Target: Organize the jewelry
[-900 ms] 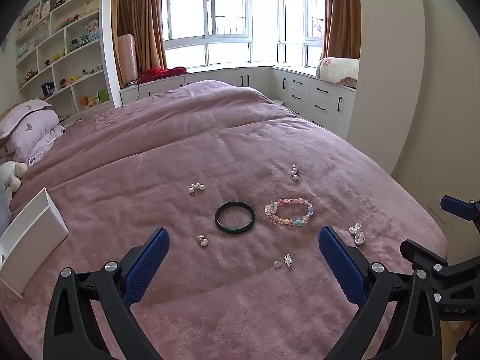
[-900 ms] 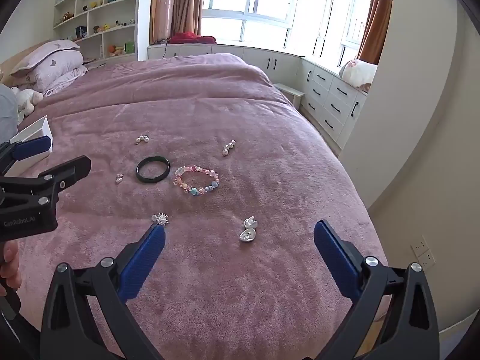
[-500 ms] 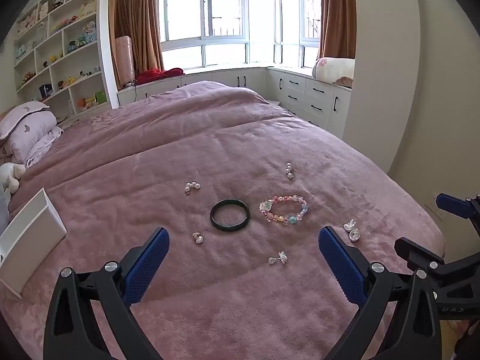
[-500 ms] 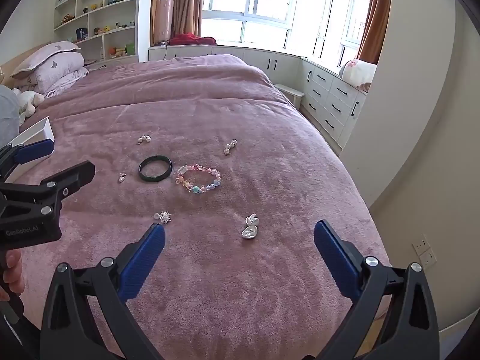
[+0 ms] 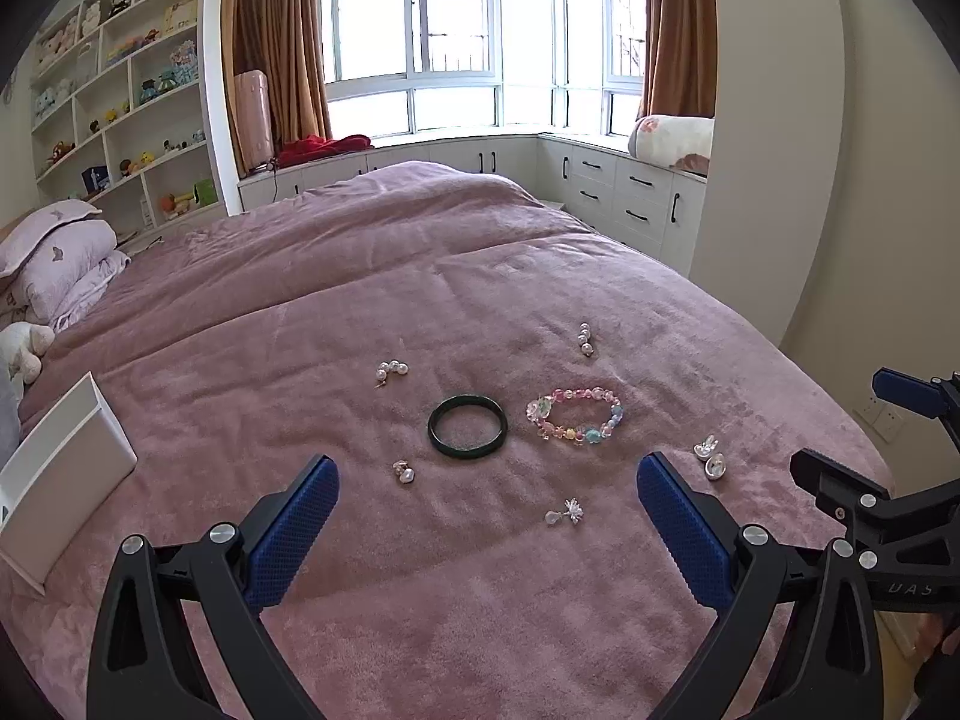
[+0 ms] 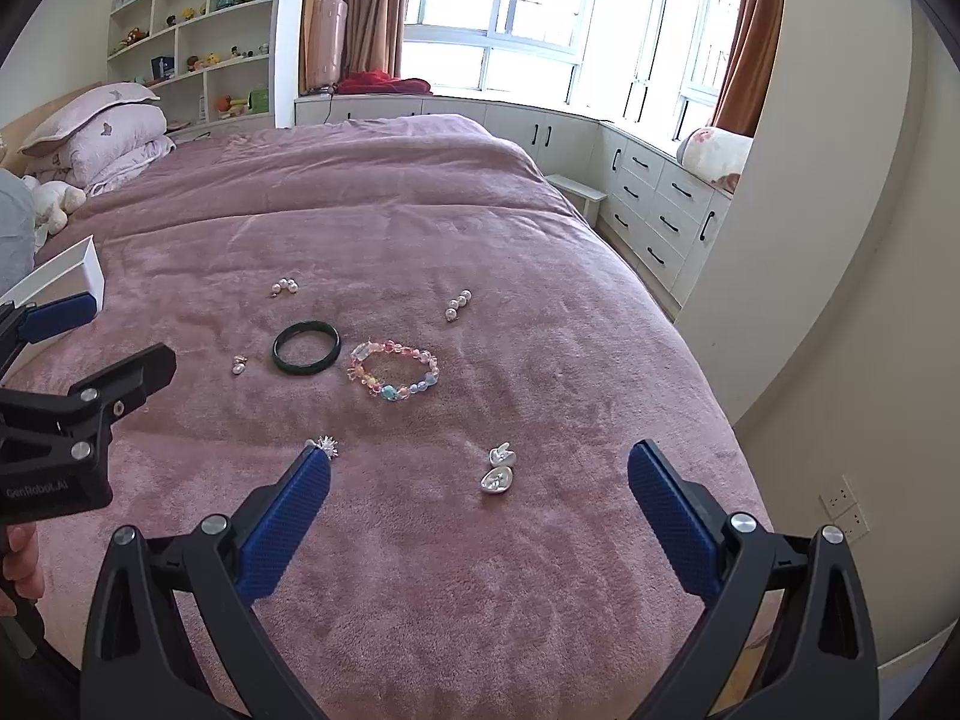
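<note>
Centrally, a dark green bangle (image 5: 467, 425) lies beside pastel beaded bracelet (image 5: 575, 414)

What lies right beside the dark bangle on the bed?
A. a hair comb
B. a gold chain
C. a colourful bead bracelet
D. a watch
C: the bead bracelet lies on the blanket just to the right of the bangle, apart from it; no claw touches either.

Home bedroom, pink-covered bed (image 5: 480, 300), pillows (image 6: 102, 132), toy-filled shelves (image 5: 120, 90) (plush mostly), curtained bay window (image 5: 456, 48)
</note>
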Motion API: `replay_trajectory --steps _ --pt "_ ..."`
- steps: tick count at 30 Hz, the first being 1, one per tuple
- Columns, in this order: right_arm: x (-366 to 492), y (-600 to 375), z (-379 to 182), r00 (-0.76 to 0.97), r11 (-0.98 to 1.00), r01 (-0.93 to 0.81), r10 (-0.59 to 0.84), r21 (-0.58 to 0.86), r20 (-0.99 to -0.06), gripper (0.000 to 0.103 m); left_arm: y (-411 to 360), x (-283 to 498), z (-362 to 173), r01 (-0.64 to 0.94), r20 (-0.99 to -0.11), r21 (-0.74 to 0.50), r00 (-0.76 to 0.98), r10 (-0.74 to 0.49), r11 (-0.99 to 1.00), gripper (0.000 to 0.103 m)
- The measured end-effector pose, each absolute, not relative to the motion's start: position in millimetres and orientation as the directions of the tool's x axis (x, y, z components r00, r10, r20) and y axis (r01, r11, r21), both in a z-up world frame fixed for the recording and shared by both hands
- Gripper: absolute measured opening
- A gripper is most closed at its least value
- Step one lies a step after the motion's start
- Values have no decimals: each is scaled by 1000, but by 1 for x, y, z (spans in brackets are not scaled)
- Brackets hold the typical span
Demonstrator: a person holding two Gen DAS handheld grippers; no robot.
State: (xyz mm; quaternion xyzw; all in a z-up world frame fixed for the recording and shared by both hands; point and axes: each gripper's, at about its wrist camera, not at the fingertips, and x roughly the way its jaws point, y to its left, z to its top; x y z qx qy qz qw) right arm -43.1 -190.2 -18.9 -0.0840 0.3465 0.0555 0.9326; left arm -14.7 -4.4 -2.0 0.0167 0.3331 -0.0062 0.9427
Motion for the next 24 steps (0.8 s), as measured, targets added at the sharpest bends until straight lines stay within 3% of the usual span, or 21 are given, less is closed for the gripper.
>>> replay_trajectory --steps 24 --pt "-41 -186 -14 763 979 -162 45 -123 -645 98 3 -15 -5 11 -628 20 778 3 1000 101"
